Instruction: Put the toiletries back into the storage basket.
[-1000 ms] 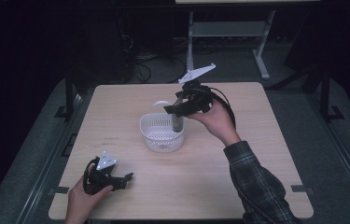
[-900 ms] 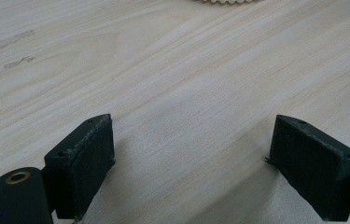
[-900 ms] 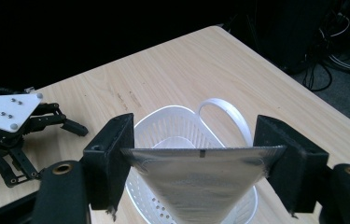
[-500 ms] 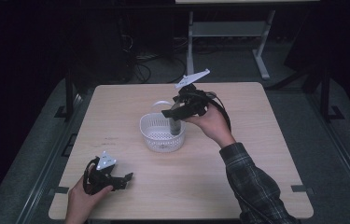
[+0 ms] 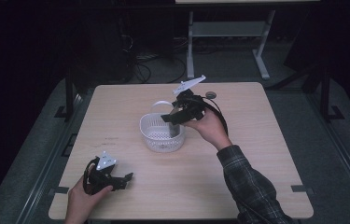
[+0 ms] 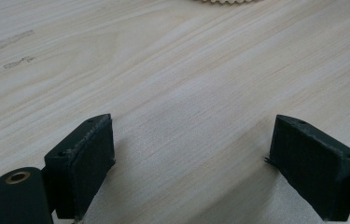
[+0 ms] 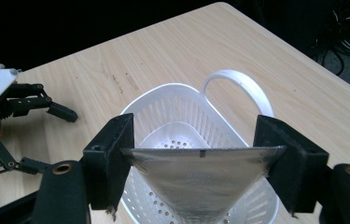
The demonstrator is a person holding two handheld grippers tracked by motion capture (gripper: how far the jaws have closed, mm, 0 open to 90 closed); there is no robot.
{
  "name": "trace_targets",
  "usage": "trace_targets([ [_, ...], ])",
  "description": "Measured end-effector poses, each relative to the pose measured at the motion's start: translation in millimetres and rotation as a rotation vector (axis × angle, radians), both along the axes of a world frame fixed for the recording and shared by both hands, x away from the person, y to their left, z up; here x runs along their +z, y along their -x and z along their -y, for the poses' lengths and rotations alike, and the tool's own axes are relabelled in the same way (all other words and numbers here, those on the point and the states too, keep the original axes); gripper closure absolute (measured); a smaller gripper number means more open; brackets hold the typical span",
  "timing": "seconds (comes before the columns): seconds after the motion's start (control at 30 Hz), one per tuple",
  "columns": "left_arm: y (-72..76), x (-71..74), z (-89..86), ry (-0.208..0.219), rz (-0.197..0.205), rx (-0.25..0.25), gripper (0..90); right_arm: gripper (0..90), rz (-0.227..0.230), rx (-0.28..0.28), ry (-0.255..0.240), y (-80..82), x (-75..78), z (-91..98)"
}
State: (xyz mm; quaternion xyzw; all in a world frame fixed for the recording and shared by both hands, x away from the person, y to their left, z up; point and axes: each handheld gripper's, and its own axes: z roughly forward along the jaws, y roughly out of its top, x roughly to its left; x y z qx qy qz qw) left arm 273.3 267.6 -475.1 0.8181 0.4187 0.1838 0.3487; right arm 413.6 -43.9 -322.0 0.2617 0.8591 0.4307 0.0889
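- Right hand-held gripper [image 7: 200, 158] pinches a grey cone-shaped piece [image 7: 200, 179] by its wide top edge, one pad at each end of the rim. Point hangs down. Looks like a metal mesh filter cone; material cannot be told for sure.
- Grip at the rim leaves the tip free, likely so the cone can drop point-first into the basket [image 7: 172, 109].
- In the high view the right hand-held gripper [image 5: 175, 122] sits over the right rim of the basket [image 5: 156, 137], cone part inside it.
- Cone: dull silver-grey, fine textured face, straight top edge with a small dark mark at mid-rim, faint print on the front.
- Basket: white plastic, round, slotted walls, holes in the floor, raised hump at centre. Loop handle [image 7: 238, 86] at the far side.
- Basket stands near the middle of the tabletop [image 5: 256, 140], within reach of the right hand.
- Left hand-held gripper [image 5: 119, 179] rests at the near left corner, well apart from the basket. Jaws spread, nothing between them; bare tabletop [image 6: 186, 84] between the pads in its own view. Seems parked, out of the way.
- Judgement: placing step nearly done; letting go of the cone remains.
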Motion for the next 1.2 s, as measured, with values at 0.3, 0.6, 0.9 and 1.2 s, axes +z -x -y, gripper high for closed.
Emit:
trace_targets([
  [0.3,0.2,0.2,-0.1,-0.002,-0.002,-0.001,12.8,29.8,-0.013,0.002,0.013,-0.6,-13.3,-2.0],
  [0.6,0.3,0.1,0.0,0.0,-0.003,0.0,12.8,29.8,-0.033,0.007,0.031,-1.3,-27.7,-4.7],
  [0.9,0.4,0.0,0.2,0.003,-0.002,0.001,12.8,29.7,-0.042,0.008,0.05,-0.3,-34.9,-5.3],
  [1.2,0.2,0.1,0.0,0.001,-0.002,-0.001,12.8,29.7,-0.051,0.009,0.059,0.3,-41.1,-5.3],
])
